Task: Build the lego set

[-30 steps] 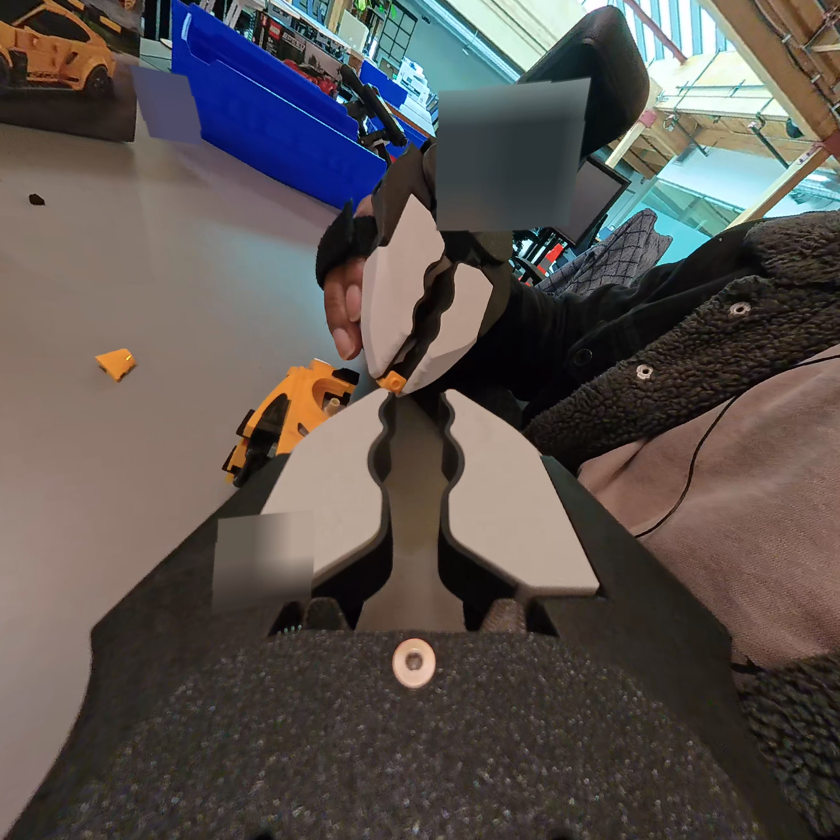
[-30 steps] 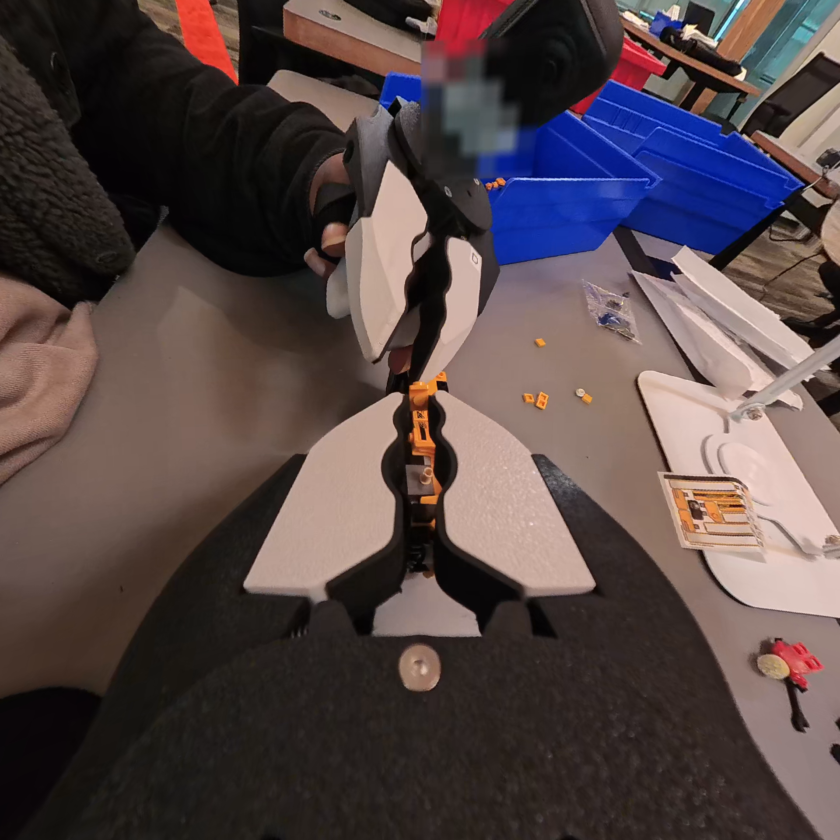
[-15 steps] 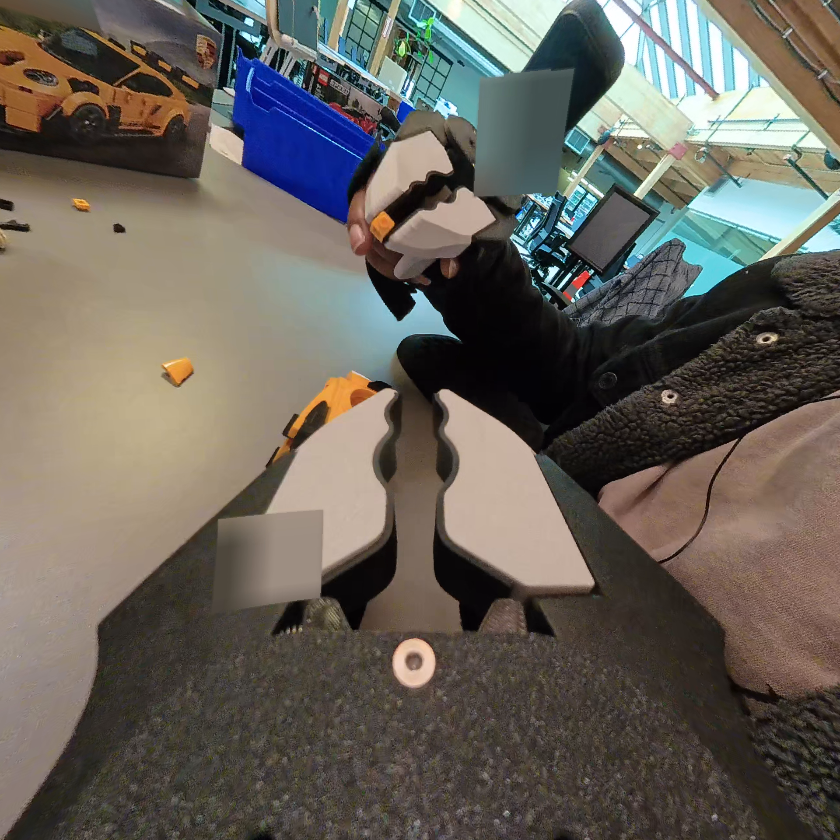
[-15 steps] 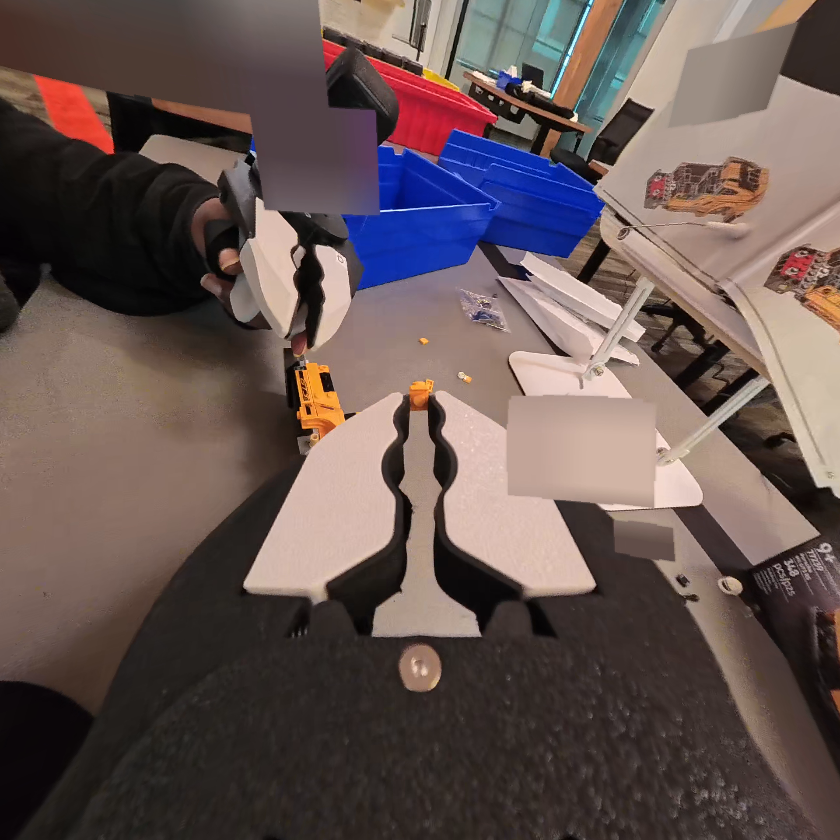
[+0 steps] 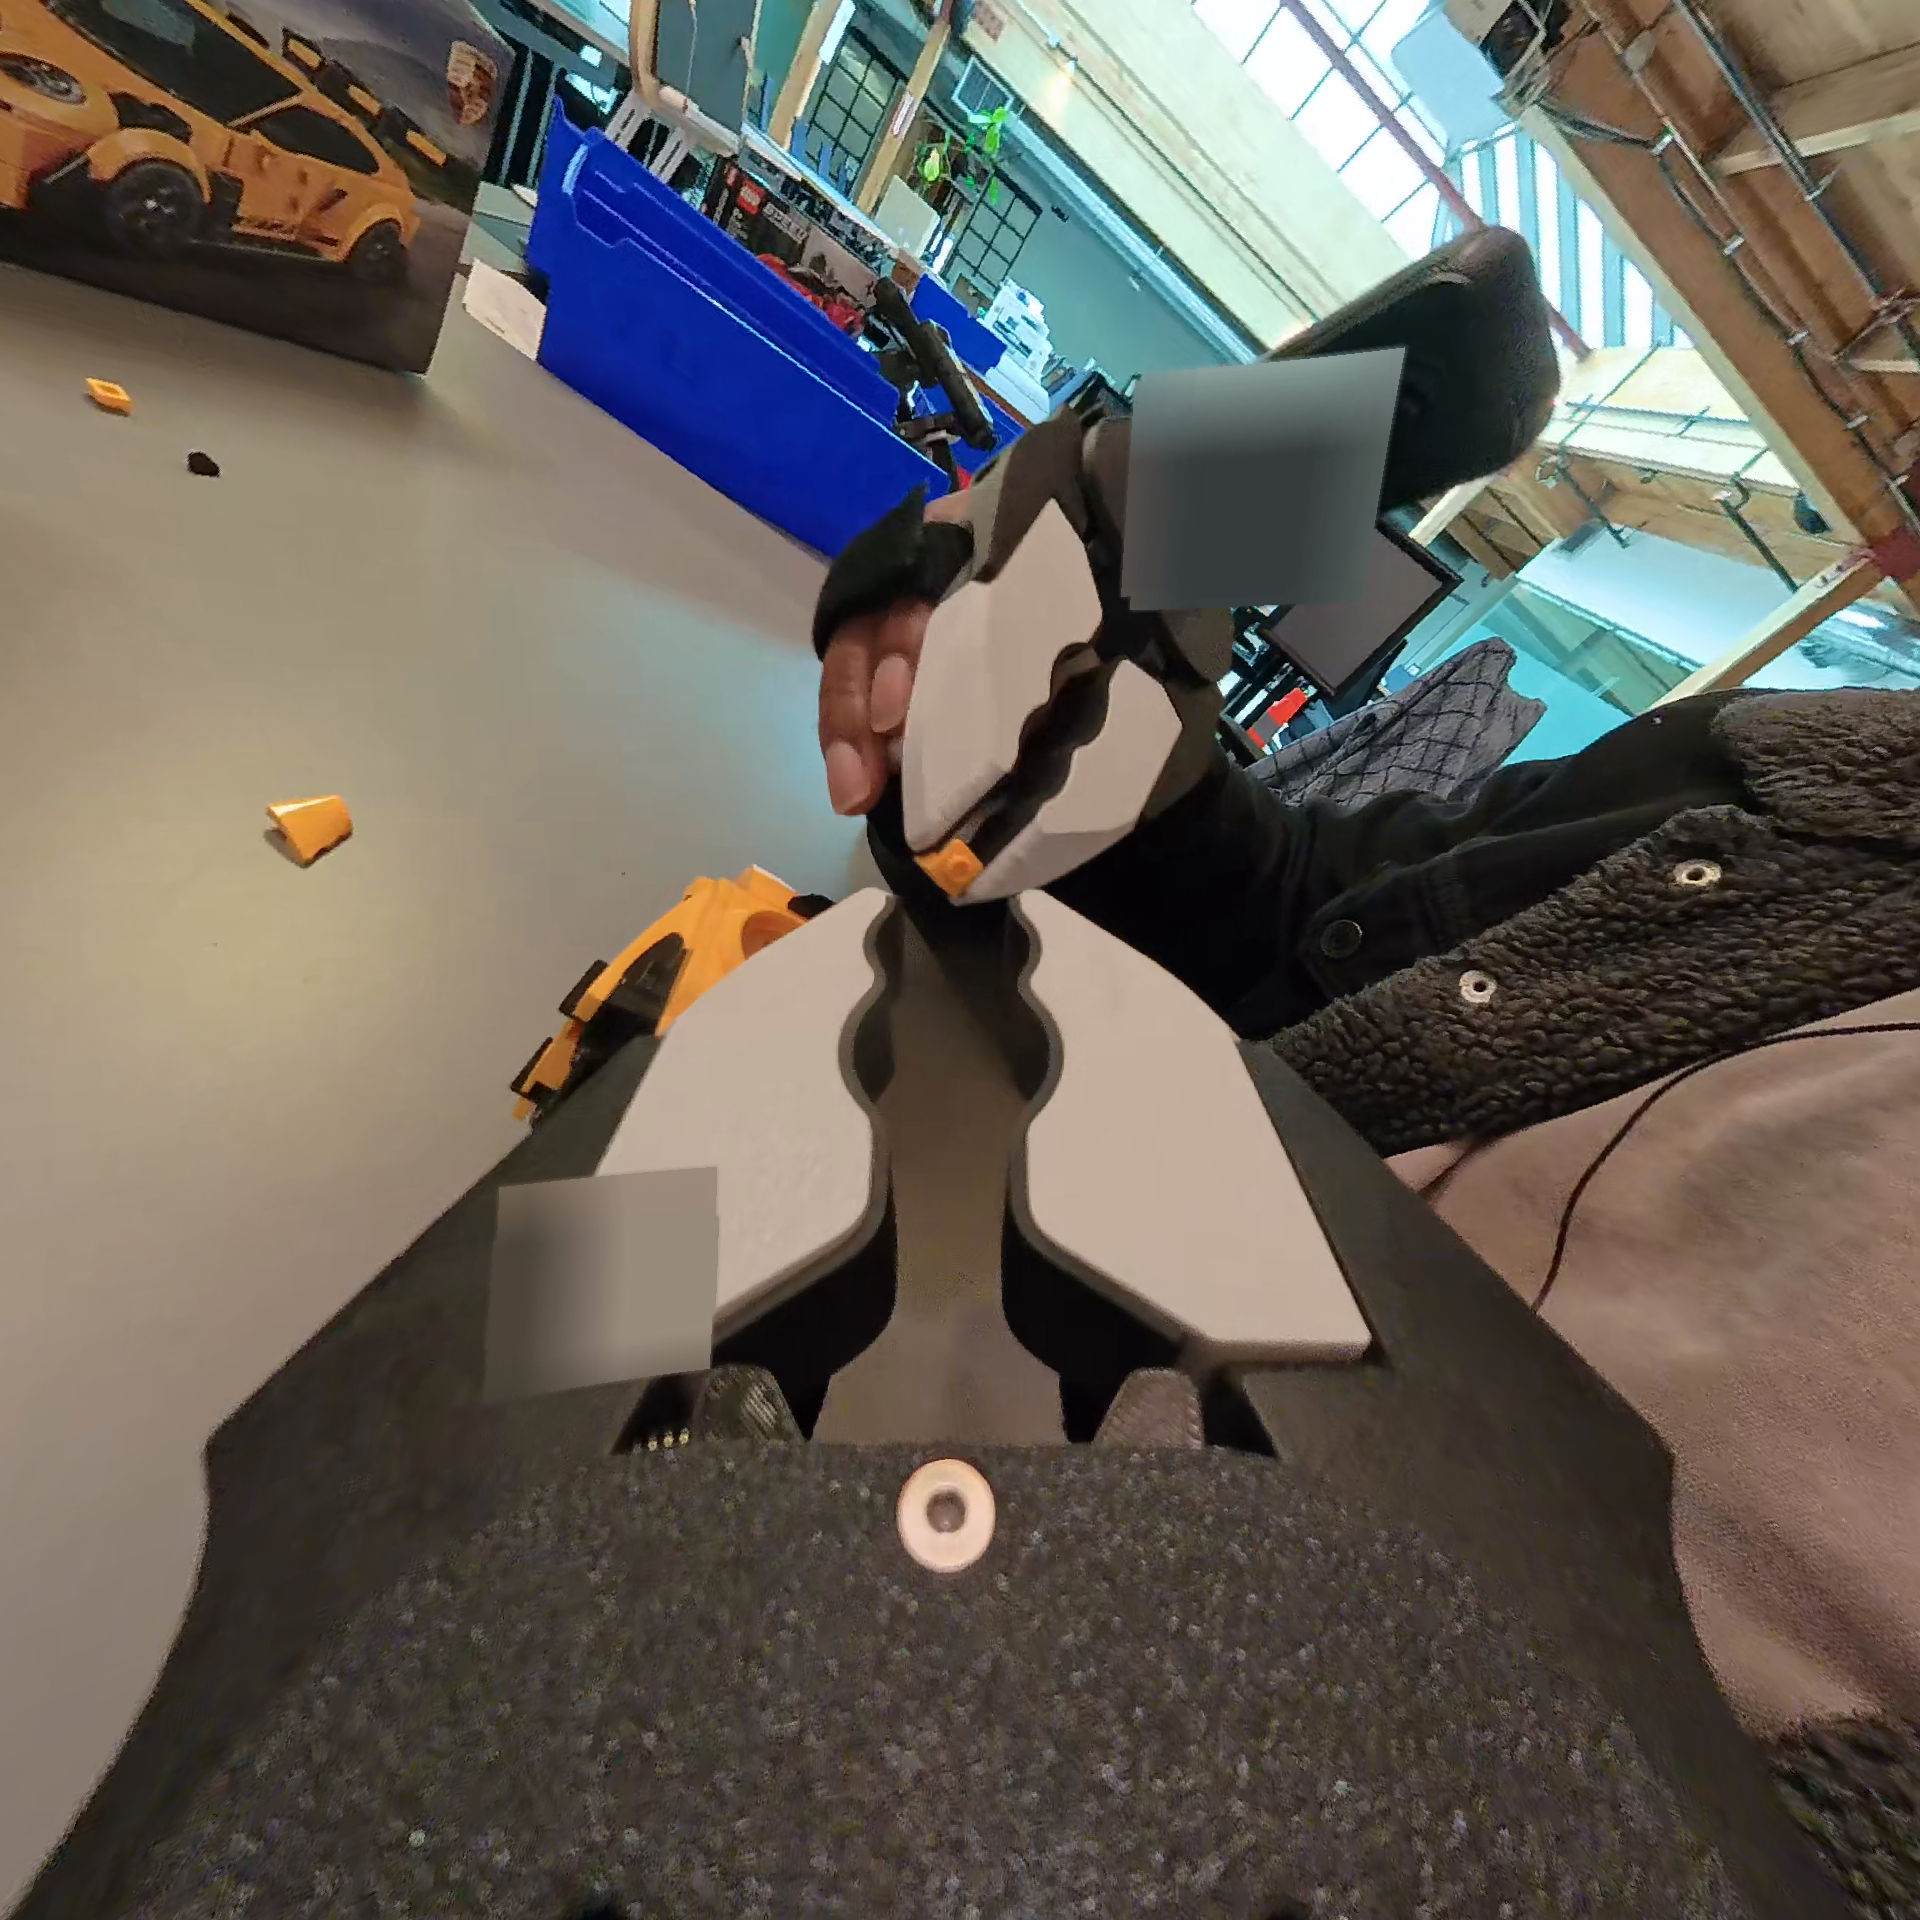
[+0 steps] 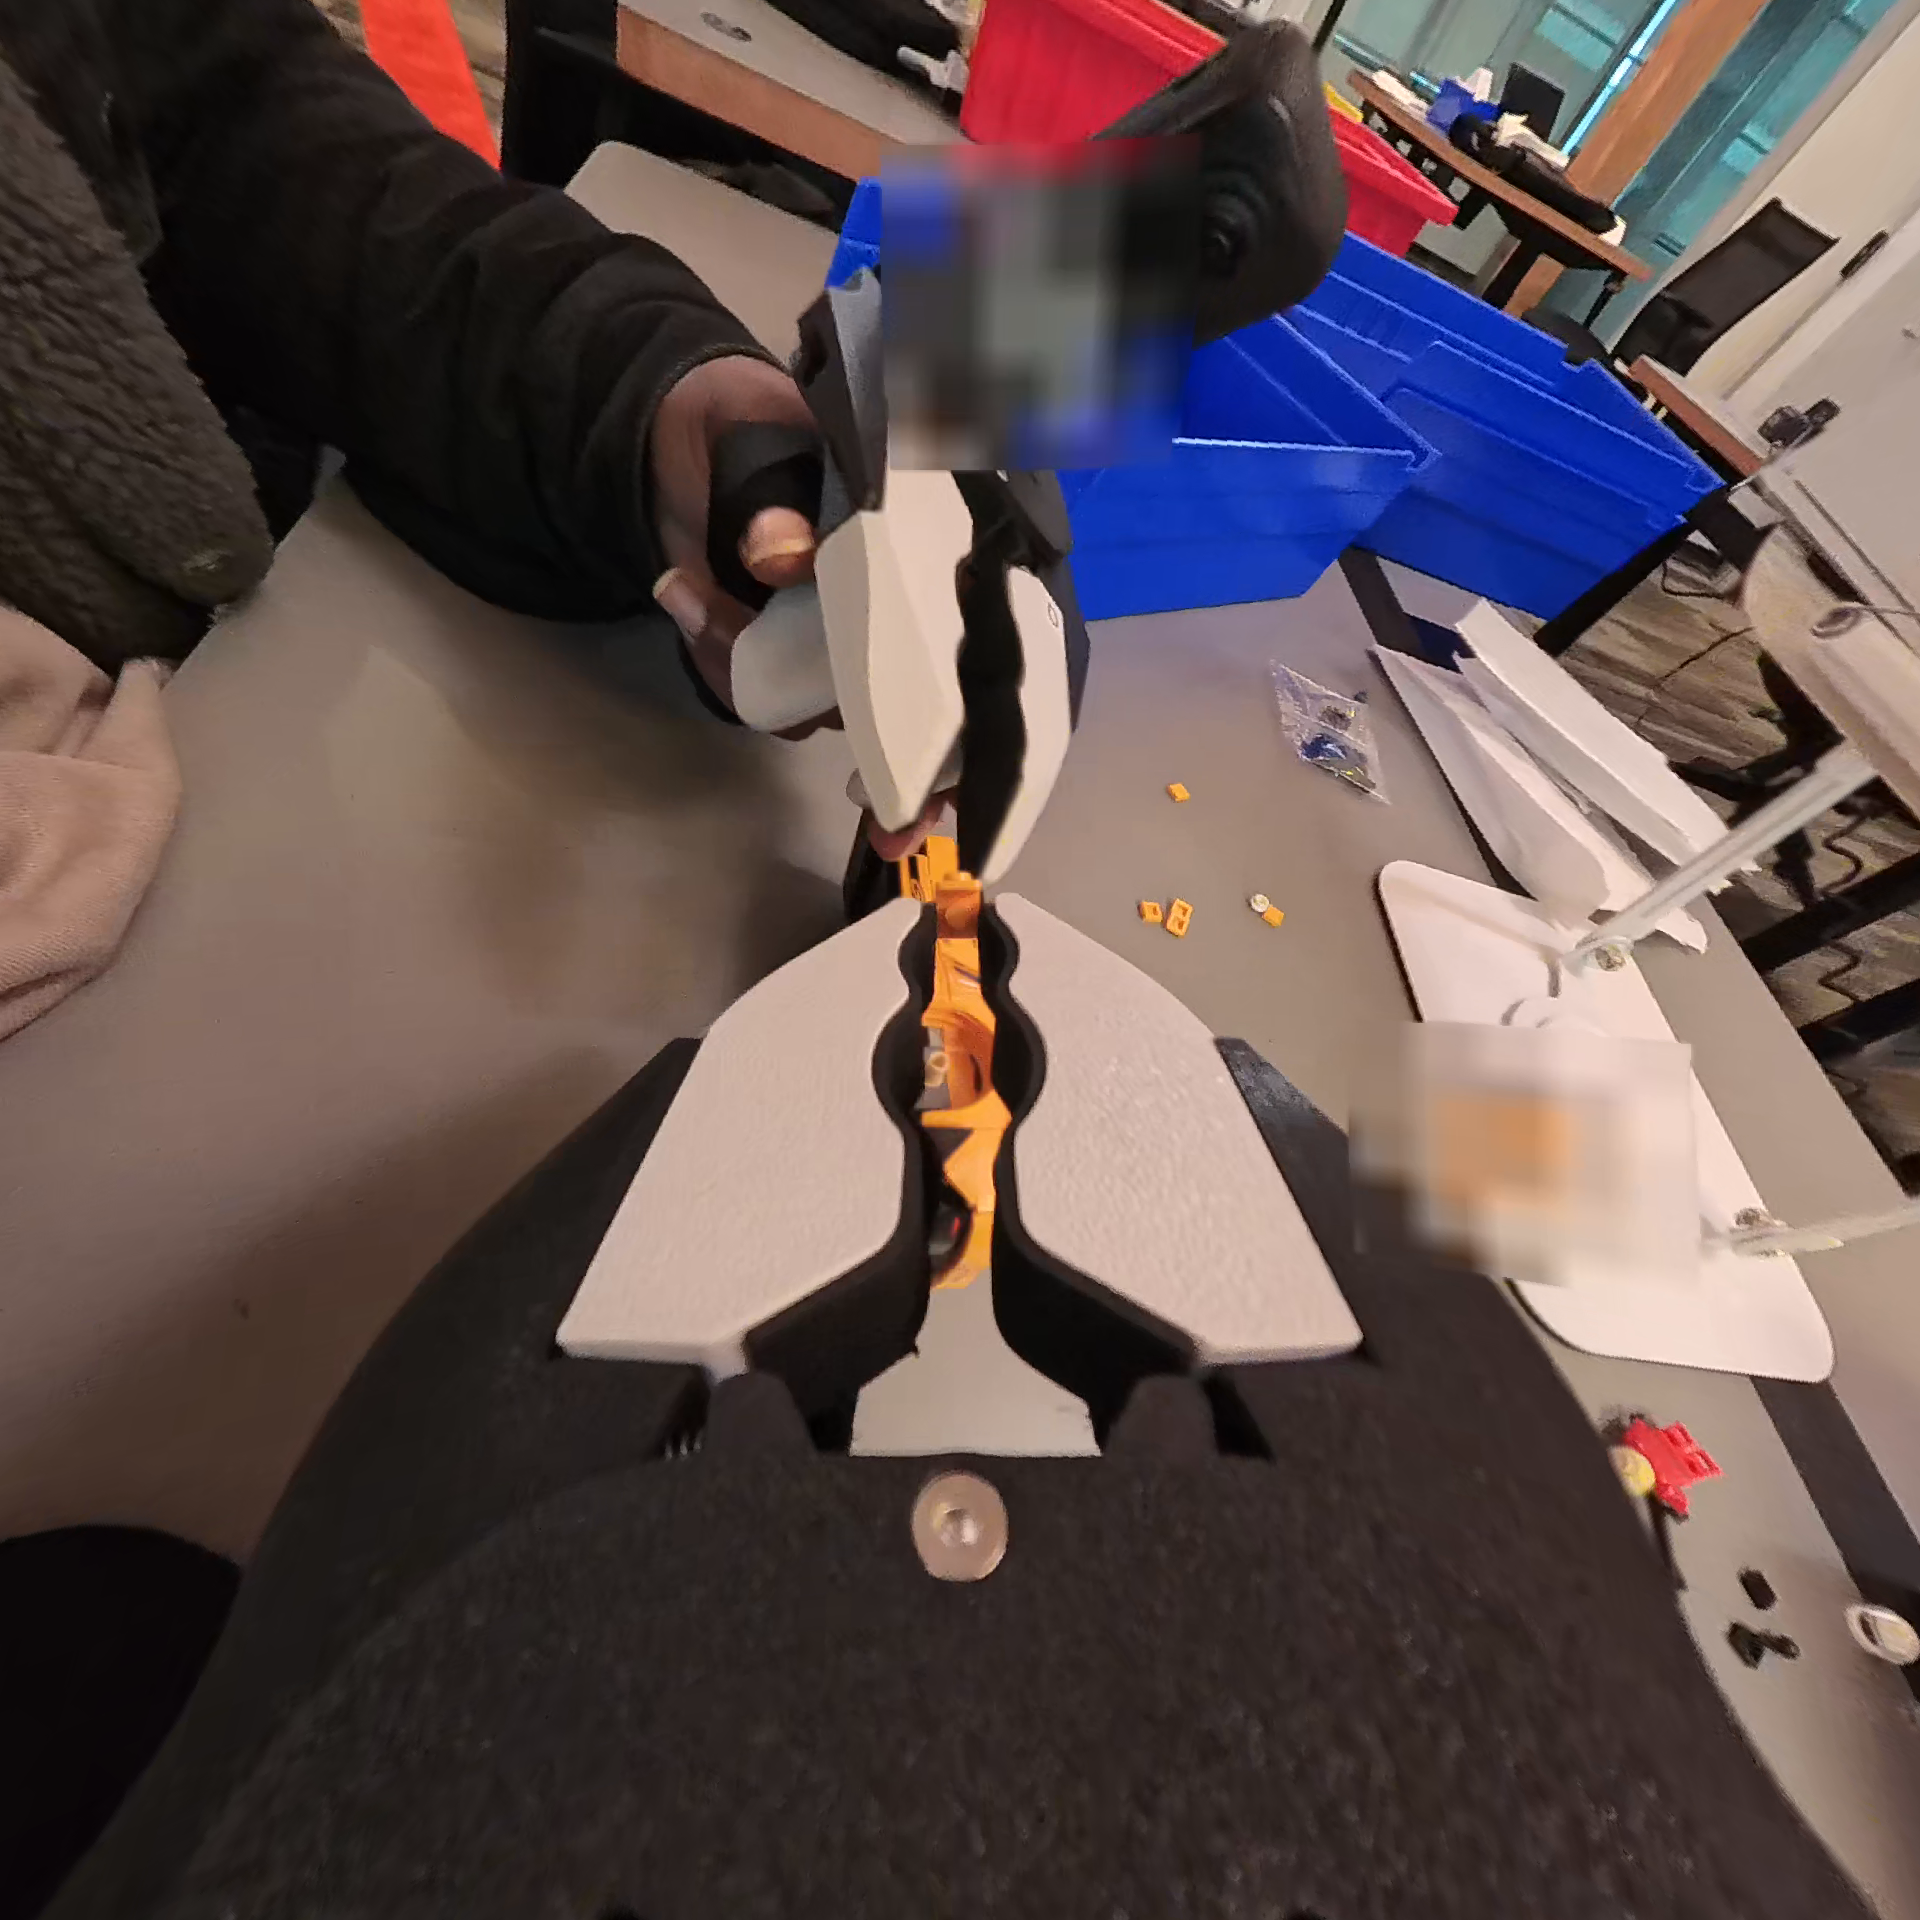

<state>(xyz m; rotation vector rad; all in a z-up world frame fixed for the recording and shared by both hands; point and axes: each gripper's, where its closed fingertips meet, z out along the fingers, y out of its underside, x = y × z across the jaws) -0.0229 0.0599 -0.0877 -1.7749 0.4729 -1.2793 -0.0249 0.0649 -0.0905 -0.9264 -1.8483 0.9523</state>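
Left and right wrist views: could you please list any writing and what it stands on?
I won't copy writing; its bearers only.
Dark cardboard box picturing a yellow car: small crest, too small.
Dark box behind the blue plastic bin: white lettering.
Right wrist view: nothing legible.

right gripper (image 5: pixel 961 868) pinches a small orange brick (image 5: pixel 951 864) — left gripper (image 5: pixel 951 914) bare

Both wrist cameras look close along opposing claws, sharing the grey table (image 5: pixel 312 644).

Blue bins (image 6: pixel 1351 488) behind, bare tabletop (image 5: pixel 364 644) left
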